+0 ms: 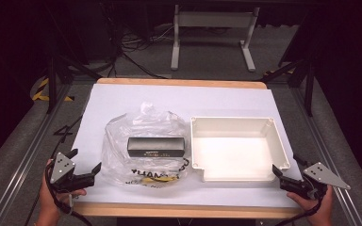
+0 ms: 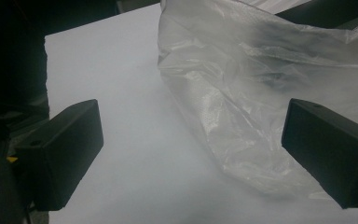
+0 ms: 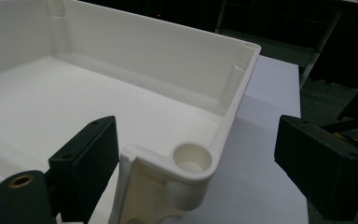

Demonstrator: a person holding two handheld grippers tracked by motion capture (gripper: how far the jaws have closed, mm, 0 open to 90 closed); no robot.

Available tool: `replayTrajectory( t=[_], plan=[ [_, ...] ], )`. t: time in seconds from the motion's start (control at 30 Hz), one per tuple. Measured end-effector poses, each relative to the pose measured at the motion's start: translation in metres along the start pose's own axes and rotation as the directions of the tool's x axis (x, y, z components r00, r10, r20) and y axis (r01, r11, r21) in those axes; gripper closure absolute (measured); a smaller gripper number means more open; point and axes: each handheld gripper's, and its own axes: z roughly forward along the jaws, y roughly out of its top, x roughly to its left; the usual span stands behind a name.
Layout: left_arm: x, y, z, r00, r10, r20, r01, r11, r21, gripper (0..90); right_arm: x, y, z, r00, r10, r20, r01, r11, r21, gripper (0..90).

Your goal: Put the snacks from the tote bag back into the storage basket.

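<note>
A crumpled clear plastic bag (image 1: pixel 143 146) lies left of centre on the white table, with a black rectangular box (image 1: pixel 156 147) inside it. Right of the bag stands a shallow white plastic tray (image 1: pixel 238 121), with nothing in it. My left gripper (image 1: pixel 86 162) sits open at the bag's near left side; in the left gripper view the bag (image 2: pixel 265 93) bulges toward the gap between the jaws (image 2: pixel 191 149). My right gripper (image 1: pixel 287 165) is open at the tray's near right corner (image 3: pixel 191 161), which lies between its jaws, untouched.
The white table cover (image 1: pixel 122 99) ends in a wooden edge at front and back. Dark floor, cables and a white table frame (image 1: pixel 212 33) lie beyond. Metal rails run along both sides of the table.
</note>
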Motion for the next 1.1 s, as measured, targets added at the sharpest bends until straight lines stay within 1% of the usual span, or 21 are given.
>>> replayTrajectory(
  t=[0.03,0.1,0.13,0.17,0.27,0.3,0.33,0.4,0.47,0.5,0.53,0.63,0.67,0.73,0.77,0.8,0.87,0.9,0.97,1.07,1.1],
  plan=[
    [0.000,0.000,0.000,1.0000,0.000,-0.002,0.000,1.0000,-0.005,6.5,0.000,0.000,0.000,0.9999,-0.001,-0.011,0.001,1.000,-0.001,15.8],
    [0.000,0.000,0.002,1.0000,0.001,0.000,-0.001,1.0000,-0.006,6.7,0.000,0.001,-0.001,1.0000,-0.001,-0.009,0.001,1.000,-0.001,16.0],
    [0.000,0.000,0.002,1.0000,0.001,0.000,-0.001,1.0000,-0.006,6.8,-0.001,0.001,-0.001,0.9998,0.008,-0.020,-0.008,1.000,-0.005,16.1],
    [0.000,0.000,0.002,1.0000,0.006,-0.005,-0.006,1.0000,-0.004,6.8,-0.001,0.001,-0.001,0.9998,0.008,-0.020,-0.008,1.000,-0.005,16.1],
    [0.001,0.000,0.006,1.0000,0.006,0.008,-0.006,1.0000,-0.006,7.1,0.000,0.001,-0.004,0.9997,0.006,-0.024,-0.006,1.000,-0.006,16.3],
    [0.002,0.000,0.008,0.9998,0.001,0.019,0.000,1.0000,-0.009,7.1,0.000,0.002,-0.005,0.9997,0.007,-0.023,-0.007,1.000,-0.009,16.3],
    [0.002,0.000,0.009,0.9998,0.002,0.021,-0.002,1.0000,-0.007,7.1,0.000,0.003,-0.005,0.9998,0.009,-0.018,-0.009,1.000,-0.017,16.3],
    [0.002,-0.001,0.010,0.9997,0.004,0.025,-0.004,1.0000,-0.006,7.1,-0.001,0.005,-0.006,0.9994,0.021,-0.029,-0.022,0.999,-0.029,16.3],
    [0.002,-0.001,0.011,0.9995,0.008,0.030,-0.008,1.0000,-0.002,7.1,-0.001,0.009,-0.006,0.9997,0.009,-0.021,-0.009,1.000,-0.030,16.3],
    [0.002,-0.001,0.011,0.9995,0.011,0.031,-0.011,0.9999,-0.002,7.1,-0.001,0.010,-0.005,0.9995,0.010,-0.030,-0.011,0.999,-0.034,16.3],
    [0.002,-0.001,0.011,0.9994,0.011,0.033,-0.011,0.9999,-0.002,7.1,-0.001,0.012,-0.005,0.9995,0.010,-0.029,-0.011,0.999,-0.031,16.3],
    [0.002,-0.001,0.010,0.9991,0.019,0.037,-0.020,0.9998,0.006,7.1,-0.001,0.019,-0.003,0.9991,-0.005,-0.041,0.003,1.000,-0.031,16.3],
    [0.002,-0.001,0.010,0.9991,0.019,0.037,-0.020,0.9998,0.006,7.1,-0.001,0.019,-0.003,0.9991,-0.005,-0.041,0.003,1.000,-0.031,16.3],
    [0.001,-0.002,0.008,0.9992,0.023,0.032,-0.023,0.9997,0.005,7.2,0.000,0.024,-0.001,0.9981,-0.009,-0.060,0.007,0.999,-0.040,16.5],
    [0.001,-0.002,0.008,0.9992,0.023,0.032,-0.023,0.9997,0.005,7.2,0.000,0.024,-0.001,0.9981,-0.009,-0.060,0.007,0.999,-0.040,16.5],
    [0.001,-0.001,0.008,0.9992,0.022,0.032,-0.022,0.9998,0.003,7.2,0.001,0.029,0.000,0.9973,-0.024,-0.069,0.021,0.999,-0.045,16.9],
    [0.000,0.000,0.009,0.9991,0.023,0.035,-0.023,0.9997,0.004,7.2,0.001,0.034,-0.001,0.9966,-0.030,-0.077,0.027,0.999,-0.043,17.1],
    [0.000,0.000,0.009,0.9989,0.031,0.037,-0.031,0.9995,0.010,7.2,0.002,0.036,-0.002,0.9965,-0.036,-0.076,0.033,0.998,-0.045,17.4],
    [-0.002,0.000,0.010,0.9986,0.032,0.041,-0.032,0.9994,0.010,7.3,0.001,0.040,-0.002,0.9951,-0.042,-0.090,0.037,0.998,-0.050,17.8],
    [-0.003,0.001,0.010,0.9982,0.036,0.047,-0.037,0.9993,0.007,7.2,0.002,0.048,-0.001,0.9941,-0.064,-0.087,0.060,0.997,-0.050,18.5],
    [-0.003,0.001,0.010,0.9980,0.040,0.048,-0.041,0.9991,0.012,7.3,0.003,0.049,-0.001,0.9941,-0.065,-0.086,0.061,0.997,-0.048,18.7]
  ],
)
